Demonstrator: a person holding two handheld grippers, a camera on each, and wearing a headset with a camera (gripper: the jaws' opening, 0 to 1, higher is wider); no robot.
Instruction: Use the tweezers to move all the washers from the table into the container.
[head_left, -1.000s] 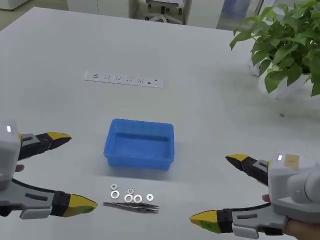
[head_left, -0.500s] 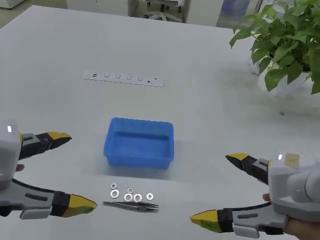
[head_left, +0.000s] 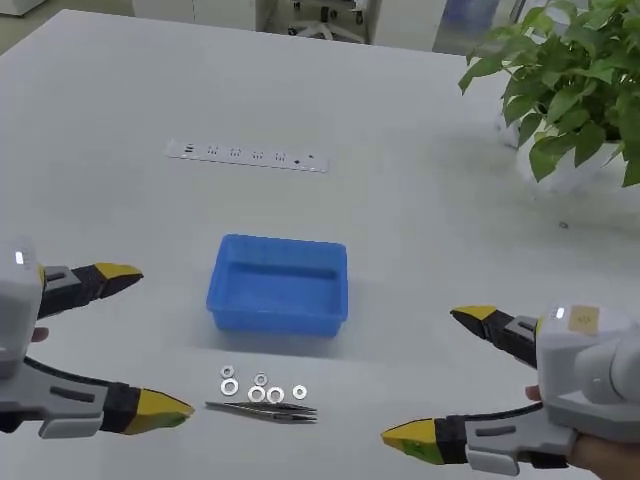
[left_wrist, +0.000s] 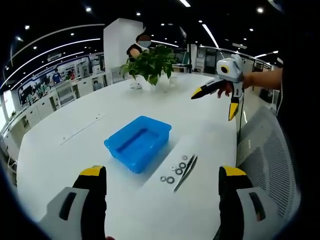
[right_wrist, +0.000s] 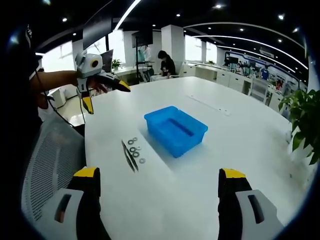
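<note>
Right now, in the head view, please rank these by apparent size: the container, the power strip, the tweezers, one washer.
1. container
2. power strip: a little longer than the container but thin, and farther from the camera, so this rank is unsure
3. tweezers
4. washer

tweezers (head_left: 262, 410) flat | washers (head_left: 257, 396) perhaps six, beside | container (head_left: 275, 318) blue

The left tool (head_left: 160, 340) was held low on the person's left side, its two yellow-tipped jaws spread wide with nothing between them. The right tool (head_left: 420, 375) mirrored it on the other side, jaws likewise wide apart and empty, the two tools angled inward toward each other. A hand (head_left: 603, 462) gripped the right tool from beneath.
</note>
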